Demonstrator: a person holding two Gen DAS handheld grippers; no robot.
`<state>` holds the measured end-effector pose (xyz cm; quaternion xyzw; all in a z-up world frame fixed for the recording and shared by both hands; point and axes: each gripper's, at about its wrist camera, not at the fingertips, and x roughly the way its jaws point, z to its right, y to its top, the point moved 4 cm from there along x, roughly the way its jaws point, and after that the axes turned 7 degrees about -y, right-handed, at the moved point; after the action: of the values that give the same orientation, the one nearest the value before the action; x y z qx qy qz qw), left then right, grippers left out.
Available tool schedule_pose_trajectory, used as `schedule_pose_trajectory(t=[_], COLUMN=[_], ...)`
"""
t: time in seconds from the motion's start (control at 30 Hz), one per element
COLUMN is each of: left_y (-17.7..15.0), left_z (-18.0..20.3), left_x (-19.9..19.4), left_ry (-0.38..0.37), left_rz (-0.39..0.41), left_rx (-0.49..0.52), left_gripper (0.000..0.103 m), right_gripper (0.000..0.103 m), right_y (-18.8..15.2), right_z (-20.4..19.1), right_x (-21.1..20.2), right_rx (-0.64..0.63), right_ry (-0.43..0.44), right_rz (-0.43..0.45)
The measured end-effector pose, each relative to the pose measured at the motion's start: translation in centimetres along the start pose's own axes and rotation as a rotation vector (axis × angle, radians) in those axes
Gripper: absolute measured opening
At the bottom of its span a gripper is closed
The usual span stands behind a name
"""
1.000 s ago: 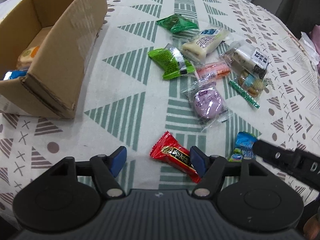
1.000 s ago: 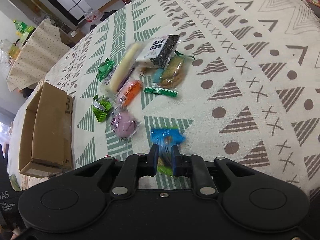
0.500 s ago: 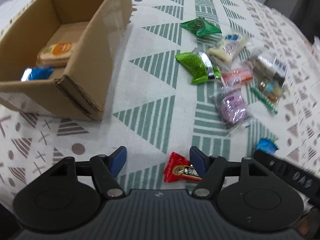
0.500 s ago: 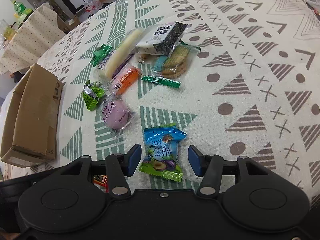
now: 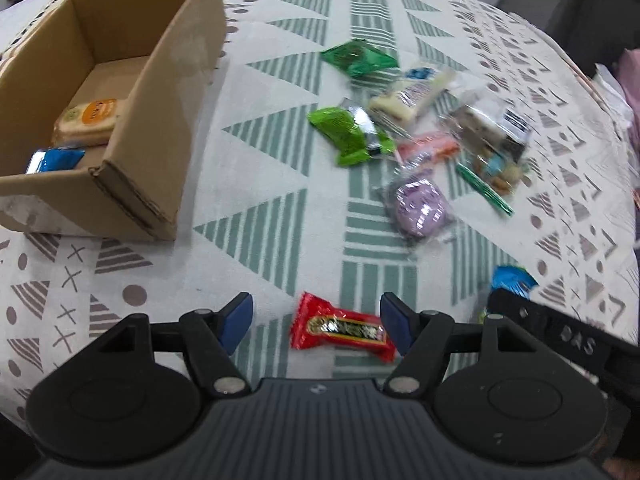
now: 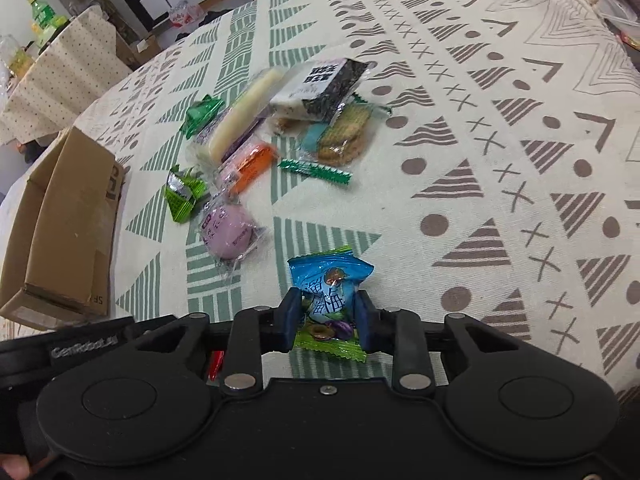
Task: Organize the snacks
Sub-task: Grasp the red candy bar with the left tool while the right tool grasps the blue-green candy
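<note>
Right gripper (image 6: 327,316) fingers closing on blue-green plastic candy packet (image 6: 329,294), long axis pointing away, on table near side. Left gripper (image 5: 316,322) fingers spread, red foil candy bar (image 5: 340,328) crosswise between them, untouched.

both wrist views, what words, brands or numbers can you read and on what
"GenRobot.AI" on the left claw's housing, seen in the right wrist view.
"DAS" on the right claw's housing, seen in the left wrist view.
"SF", partly cut off, on the cardboard box.
Chinese characters on the blue plum candy packet between the closing right claw: too stylised to quote.
Print on the red candy, black-and-white packet and purple cake: too blurred.
</note>
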<state>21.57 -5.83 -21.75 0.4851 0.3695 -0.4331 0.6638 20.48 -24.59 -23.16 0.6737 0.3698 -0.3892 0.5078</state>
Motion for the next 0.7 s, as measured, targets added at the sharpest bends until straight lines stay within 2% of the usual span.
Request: schedule_pose_trajectory(t=[0.4, 0.7], left_y=[-1.6, -0.6], left_z=[0.1, 0.2], left_x=[0.9, 2.1], left_ry=[0.081, 0.07], left_rz=[-0.057, -0.033], left_rx=[0.064, 0.065], left_gripper=[0.069, 0.074], right_gripper=[0.028, 0.029], right_y=[0.1, -0.3], right_z=[0.9, 1.1], right_x=[-0.9, -0.2], right_rx=[0.039, 0.043], right_ry=[0.002, -0.003], right_rz=[0.018, -0.018])
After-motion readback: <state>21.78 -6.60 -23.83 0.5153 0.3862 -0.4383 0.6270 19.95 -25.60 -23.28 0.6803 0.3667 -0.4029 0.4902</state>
